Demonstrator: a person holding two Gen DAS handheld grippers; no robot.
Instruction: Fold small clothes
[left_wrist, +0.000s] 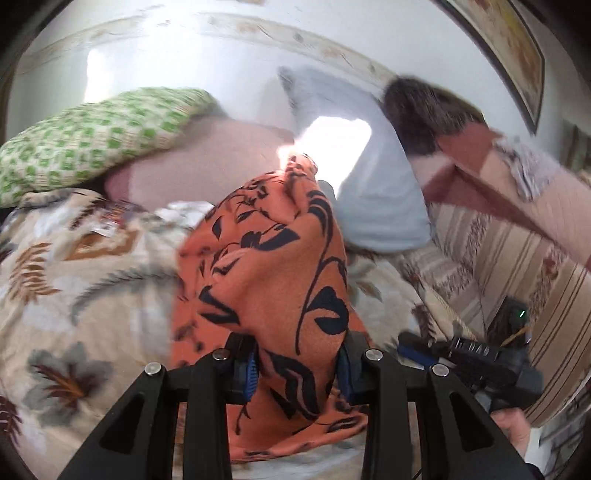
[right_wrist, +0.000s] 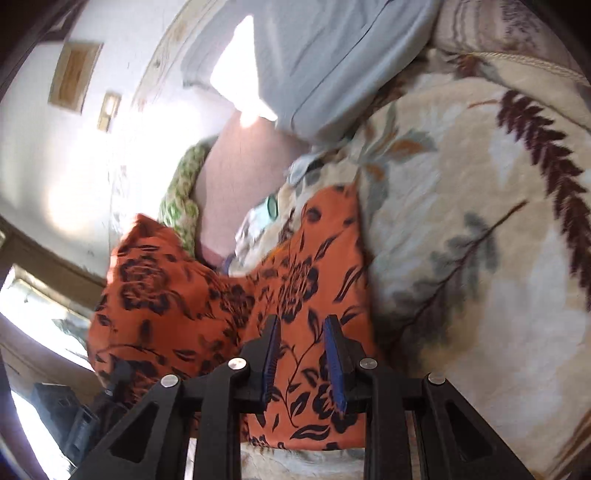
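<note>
An orange garment with black flower print hangs and drapes over the floral bedspread. My left gripper has its blue-padded jaws on either side of a thick bunch of the cloth, which fills the gap and rises in front of the camera. My right gripper stands over the same garment; its jaws are apart with flat cloth showing between them. The right gripper's body also shows in the left wrist view.
A light blue pillow and a green checked cushion lie at the head of the bed. A striped beige blanket lies to the right. The white wall carries a framed picture.
</note>
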